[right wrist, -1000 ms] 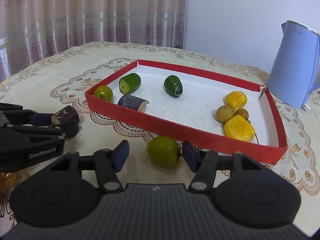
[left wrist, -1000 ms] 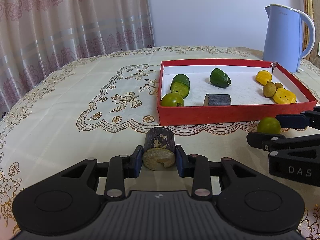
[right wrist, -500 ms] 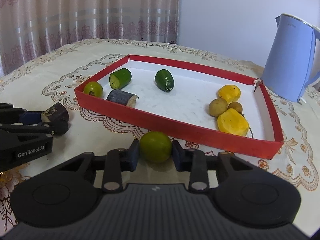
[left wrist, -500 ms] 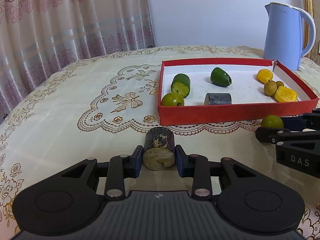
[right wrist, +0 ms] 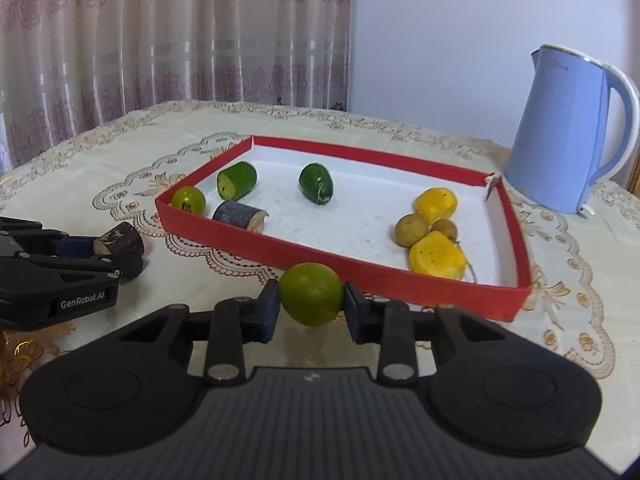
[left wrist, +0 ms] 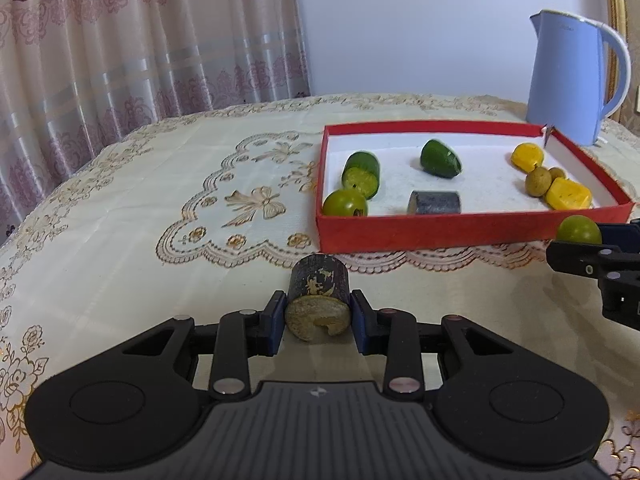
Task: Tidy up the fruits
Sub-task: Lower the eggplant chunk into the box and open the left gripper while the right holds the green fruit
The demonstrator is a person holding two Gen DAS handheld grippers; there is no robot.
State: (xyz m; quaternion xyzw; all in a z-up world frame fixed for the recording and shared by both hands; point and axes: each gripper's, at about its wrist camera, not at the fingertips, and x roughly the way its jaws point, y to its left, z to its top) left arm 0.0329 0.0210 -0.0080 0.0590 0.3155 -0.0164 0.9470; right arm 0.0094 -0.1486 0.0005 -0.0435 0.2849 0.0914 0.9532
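At the left of the right wrist picture, the left gripper (right wrist: pixel 116 254) is squeezing a dark sugarcane piece (right wrist: pixel 120 242) over the tablecloth (right wrist: pixel 80 168). In the bottom middle, the right gripper (right wrist: pixel 310 306) is hugging a round green fruit (right wrist: pixel 311 299) tight, in front of the red tray's (right wrist: pixel 320 258) near wall. Green, dark and yellow fruit pieces are sitting inside the tray. At the right, a blue kettle (right wrist: pixel 560 132) is standing behind it.

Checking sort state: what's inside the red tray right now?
Red tray holds: round green fruit, two cucumber pieces, dark stalk piece, two yellow chunks, two brown longans. Its near wall hides part of the floor.
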